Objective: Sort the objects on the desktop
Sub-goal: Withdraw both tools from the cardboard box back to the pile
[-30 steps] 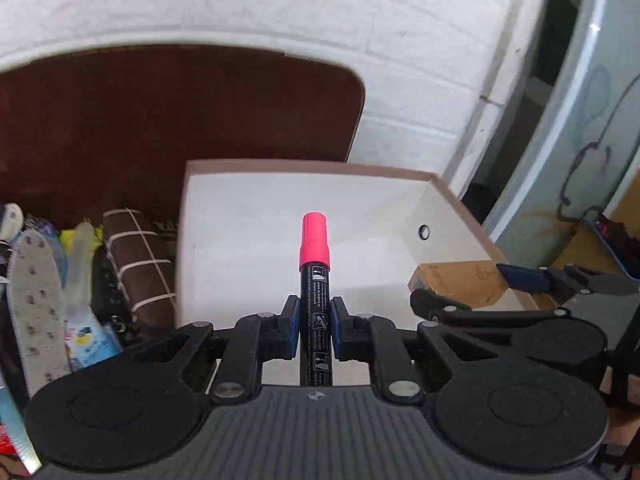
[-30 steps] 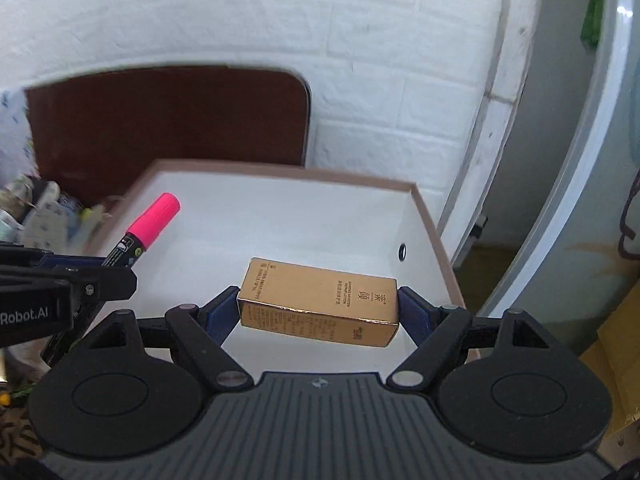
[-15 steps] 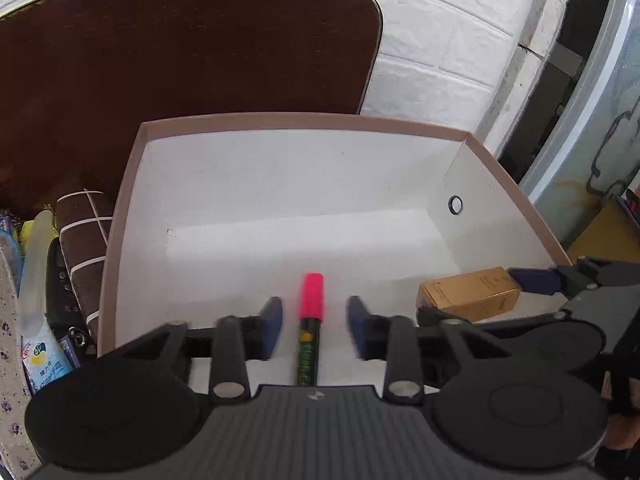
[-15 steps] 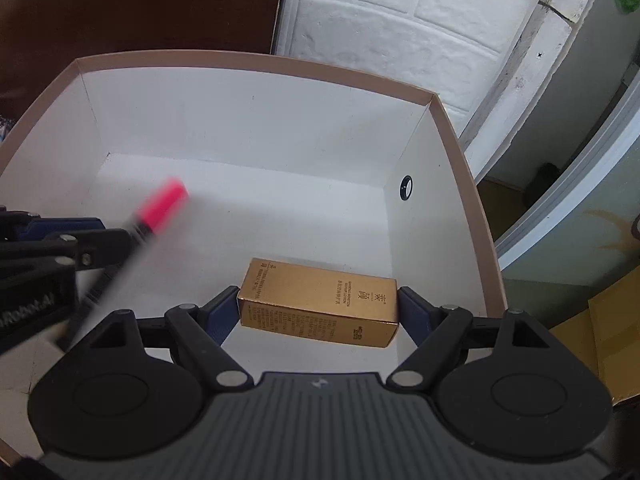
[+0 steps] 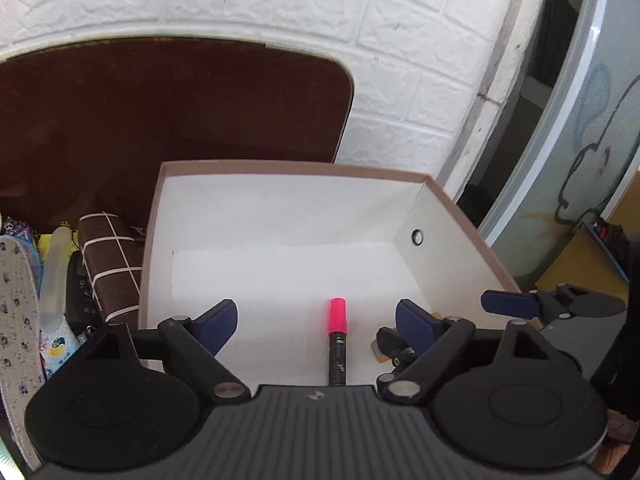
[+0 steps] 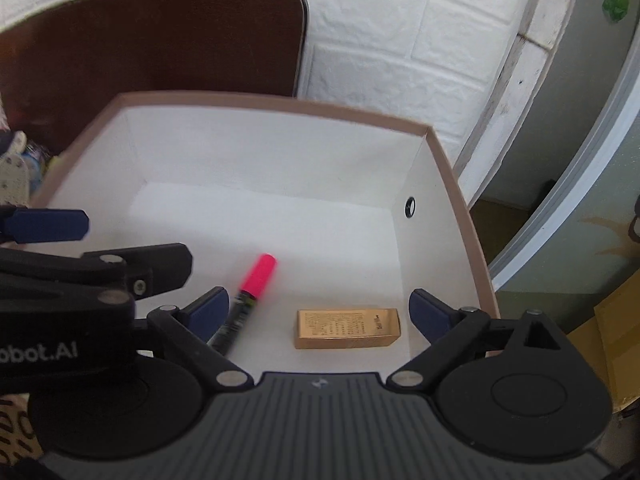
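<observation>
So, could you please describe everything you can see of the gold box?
The gold box is a small oblong carton with a shiny metallic gold finish and fine dark print on its top face. It looks closed and undamaged. It lies flat on the white floor of the open storage box, near the right wall, to the right of the pink-capped marker. Nothing grips it: the right gripper stands open around it without touching.

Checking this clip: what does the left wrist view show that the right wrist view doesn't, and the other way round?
Left only: the pile of items beside the box, such as the brown checked roll.

Right only: the gold carton in full, lying on the box floor; the left view shows just a corner behind claw parts.

Shared: the white box, the pink-capped marker lying inside it, and both claws open, left claw and right claw.
</observation>
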The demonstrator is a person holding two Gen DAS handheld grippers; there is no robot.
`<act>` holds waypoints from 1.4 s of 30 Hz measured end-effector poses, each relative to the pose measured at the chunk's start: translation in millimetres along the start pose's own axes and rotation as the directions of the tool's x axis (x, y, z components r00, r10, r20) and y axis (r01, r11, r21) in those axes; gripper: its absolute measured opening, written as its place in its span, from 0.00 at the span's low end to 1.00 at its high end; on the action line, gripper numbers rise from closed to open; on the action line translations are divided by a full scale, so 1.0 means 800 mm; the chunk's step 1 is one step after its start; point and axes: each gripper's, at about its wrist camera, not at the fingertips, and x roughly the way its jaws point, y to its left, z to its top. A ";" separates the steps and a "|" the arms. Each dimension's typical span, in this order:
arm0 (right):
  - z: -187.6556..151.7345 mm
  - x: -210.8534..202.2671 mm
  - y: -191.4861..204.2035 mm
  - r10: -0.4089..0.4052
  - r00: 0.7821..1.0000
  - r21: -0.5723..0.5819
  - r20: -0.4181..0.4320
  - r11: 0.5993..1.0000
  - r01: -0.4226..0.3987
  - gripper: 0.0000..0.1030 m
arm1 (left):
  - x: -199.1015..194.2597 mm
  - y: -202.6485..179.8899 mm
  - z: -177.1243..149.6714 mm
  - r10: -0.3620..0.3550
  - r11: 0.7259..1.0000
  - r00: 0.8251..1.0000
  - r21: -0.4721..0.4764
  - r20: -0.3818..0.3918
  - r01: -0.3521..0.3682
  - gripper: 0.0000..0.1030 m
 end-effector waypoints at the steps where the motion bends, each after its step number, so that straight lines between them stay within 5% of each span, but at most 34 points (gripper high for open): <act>1: -0.003 -0.012 0.002 0.005 1.000 0.011 0.019 1.000 -0.005 0.92 | -0.010 -0.001 -0.002 -0.005 1.000 1.000 0.005 0.011 0.005 0.87; 12: -0.062 -0.137 0.040 0.038 0.978 0.048 0.206 0.998 -0.049 0.95 | -0.144 -0.001 -0.064 -0.007 0.996 0.980 0.090 0.201 -0.012 0.91; 20: -0.123 -0.191 0.086 0.100 0.959 0.021 0.265 0.994 -0.110 0.95 | -0.205 0.027 -0.131 0.015 1.000 0.977 0.015 0.214 -0.019 0.92; 33: -0.248 -0.173 0.185 0.252 0.943 -0.035 0.217 0.967 -0.251 0.95 | -0.259 0.115 -0.274 0.175 0.983 0.955 0.006 0.242 -0.182 0.97; 42: -0.263 -0.152 0.255 0.299 0.943 -0.127 0.145 0.951 -0.282 0.94 | -0.258 0.201 -0.307 0.272 0.961 0.949 -0.092 0.162 -0.260 0.97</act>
